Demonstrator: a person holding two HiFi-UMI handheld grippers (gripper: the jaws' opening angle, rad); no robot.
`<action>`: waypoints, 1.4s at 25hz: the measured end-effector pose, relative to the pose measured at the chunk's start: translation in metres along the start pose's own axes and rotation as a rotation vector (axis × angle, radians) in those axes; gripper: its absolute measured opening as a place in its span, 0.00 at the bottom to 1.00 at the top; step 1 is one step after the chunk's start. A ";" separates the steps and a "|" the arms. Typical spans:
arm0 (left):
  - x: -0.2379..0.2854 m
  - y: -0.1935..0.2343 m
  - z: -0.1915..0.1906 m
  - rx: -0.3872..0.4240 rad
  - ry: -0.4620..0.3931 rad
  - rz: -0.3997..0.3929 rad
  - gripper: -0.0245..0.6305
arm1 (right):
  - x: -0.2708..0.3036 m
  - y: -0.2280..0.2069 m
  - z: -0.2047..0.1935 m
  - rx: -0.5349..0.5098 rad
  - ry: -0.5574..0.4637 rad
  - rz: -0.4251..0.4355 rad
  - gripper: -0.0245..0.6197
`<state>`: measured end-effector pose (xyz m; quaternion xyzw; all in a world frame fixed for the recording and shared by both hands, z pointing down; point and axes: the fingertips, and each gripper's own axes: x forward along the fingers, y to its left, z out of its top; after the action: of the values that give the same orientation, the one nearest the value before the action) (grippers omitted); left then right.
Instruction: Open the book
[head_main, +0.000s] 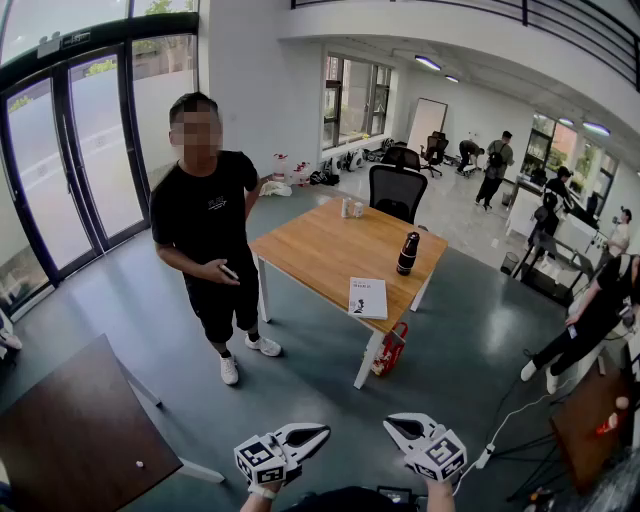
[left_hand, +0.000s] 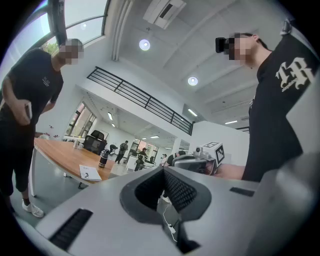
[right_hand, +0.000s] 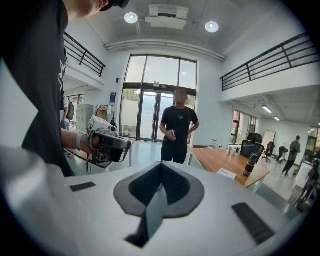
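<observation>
A closed white book (head_main: 367, 297) lies near the front edge of a light wooden table (head_main: 320, 250), well ahead of me across the floor. It also shows small in the left gripper view as the book (left_hand: 90, 173) and in the right gripper view as the book (right_hand: 226, 173). My left gripper (head_main: 325, 431) and right gripper (head_main: 389, 423) hang low in front of me. Their tips point toward each other, far from the table. Both have jaws together with nothing between them. Each sees the other: the right gripper (left_hand: 200, 159), the left gripper (right_hand: 107, 142).
A person in black (head_main: 207, 230) stands left of the table, holding a phone. A black bottle (head_main: 407, 253) and cans (head_main: 351, 208) are on the table, an office chair (head_main: 397, 192) behind it, a red bag (head_main: 390, 350) under it. A dark table (head_main: 70, 430) is at lower left.
</observation>
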<state>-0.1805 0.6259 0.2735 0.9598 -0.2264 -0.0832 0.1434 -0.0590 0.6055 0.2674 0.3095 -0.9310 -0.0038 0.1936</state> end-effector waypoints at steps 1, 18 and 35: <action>0.001 0.004 0.001 -0.002 0.003 0.004 0.05 | 0.004 -0.003 0.000 0.003 -0.006 0.003 0.02; 0.093 0.068 0.005 0.032 0.053 0.106 0.05 | 0.011 -0.102 -0.034 0.033 0.011 0.042 0.02; 0.230 0.087 0.000 0.038 0.164 0.045 0.05 | -0.018 -0.230 -0.083 0.113 0.014 -0.033 0.02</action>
<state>-0.0131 0.4465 0.2792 0.9606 -0.2370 0.0034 0.1452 0.1168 0.4394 0.3084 0.3354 -0.9231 0.0479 0.1821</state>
